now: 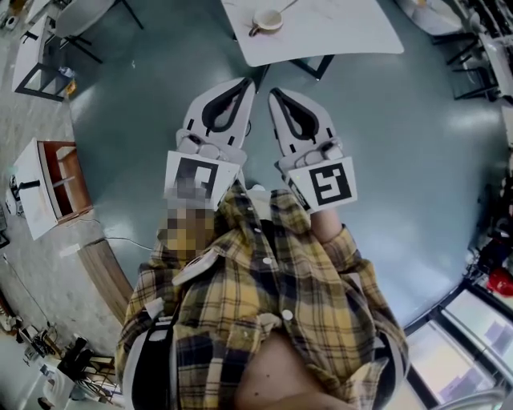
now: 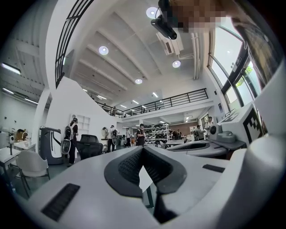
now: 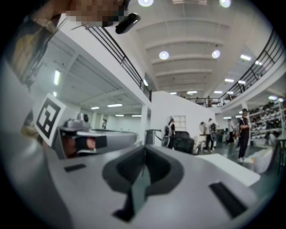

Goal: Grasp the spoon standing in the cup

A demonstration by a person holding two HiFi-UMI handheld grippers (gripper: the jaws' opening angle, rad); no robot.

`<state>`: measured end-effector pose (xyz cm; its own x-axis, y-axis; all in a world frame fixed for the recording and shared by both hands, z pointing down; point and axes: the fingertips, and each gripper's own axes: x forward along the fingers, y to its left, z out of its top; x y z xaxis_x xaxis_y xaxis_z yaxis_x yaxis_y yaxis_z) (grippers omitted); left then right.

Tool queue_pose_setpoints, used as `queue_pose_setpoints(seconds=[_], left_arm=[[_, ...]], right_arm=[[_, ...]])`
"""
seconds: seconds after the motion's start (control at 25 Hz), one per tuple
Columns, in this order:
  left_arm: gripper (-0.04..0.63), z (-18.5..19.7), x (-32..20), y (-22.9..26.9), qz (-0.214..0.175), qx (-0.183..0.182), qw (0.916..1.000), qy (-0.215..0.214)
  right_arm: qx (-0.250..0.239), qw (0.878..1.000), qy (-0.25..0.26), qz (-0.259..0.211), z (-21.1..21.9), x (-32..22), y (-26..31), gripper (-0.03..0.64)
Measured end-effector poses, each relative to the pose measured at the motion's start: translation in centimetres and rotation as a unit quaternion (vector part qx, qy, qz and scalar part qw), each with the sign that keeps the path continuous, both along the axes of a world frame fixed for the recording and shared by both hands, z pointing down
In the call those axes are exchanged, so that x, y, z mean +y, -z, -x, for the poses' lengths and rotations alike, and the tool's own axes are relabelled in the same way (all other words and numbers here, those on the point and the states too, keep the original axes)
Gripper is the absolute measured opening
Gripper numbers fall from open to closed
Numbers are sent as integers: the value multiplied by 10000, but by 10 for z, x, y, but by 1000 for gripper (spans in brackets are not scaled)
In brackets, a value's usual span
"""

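Legible words, numbers, brands: none. Printed marks were a black-and-white square marker pattern on the cube (image 1: 325, 184) of the right gripper (image 1: 278, 94), and another, partly blurred, on the left gripper (image 1: 245, 84).

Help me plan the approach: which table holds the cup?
The white table at the head view's top centre; only it visibly carries the cup, near its left edge.

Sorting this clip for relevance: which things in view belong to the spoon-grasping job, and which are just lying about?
Belongs to the job:
- cup on the white table
- spoon in the cup
- left tool and right tool, both shut, empty and short of the table

Just lying about:
- wooden cabinet on the floor
- red object at the right edge
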<state>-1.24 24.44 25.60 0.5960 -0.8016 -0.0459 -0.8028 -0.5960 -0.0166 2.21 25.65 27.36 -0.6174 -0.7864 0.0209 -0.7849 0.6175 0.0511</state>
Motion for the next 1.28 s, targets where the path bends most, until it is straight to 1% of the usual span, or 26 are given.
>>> queue_pose_setpoints(seconds=[0.32,0.48,0.72,1.04,1.28], left_arm=[[15,21,-94,3,84,-31,9996,-284],[15,36,-131,1,116,-19,9991,-401],[15,57,-179,-3,158,-6,9982,-580],[15,69,-210,-8,187,-42,9954,-941],[15,53,-220,-16,276,-141,9929,-1144]], right_arm=[[19,9997,-161,192,30,-92,-4,32],[-5,9989,-221,410,47,-129,-11,32],[10,9980,-420,467,67,-176,-15,32],[19,9951,-851,512,73,-209,-17,32],[10,9917,-1120,634,52,-220,-24,32]])
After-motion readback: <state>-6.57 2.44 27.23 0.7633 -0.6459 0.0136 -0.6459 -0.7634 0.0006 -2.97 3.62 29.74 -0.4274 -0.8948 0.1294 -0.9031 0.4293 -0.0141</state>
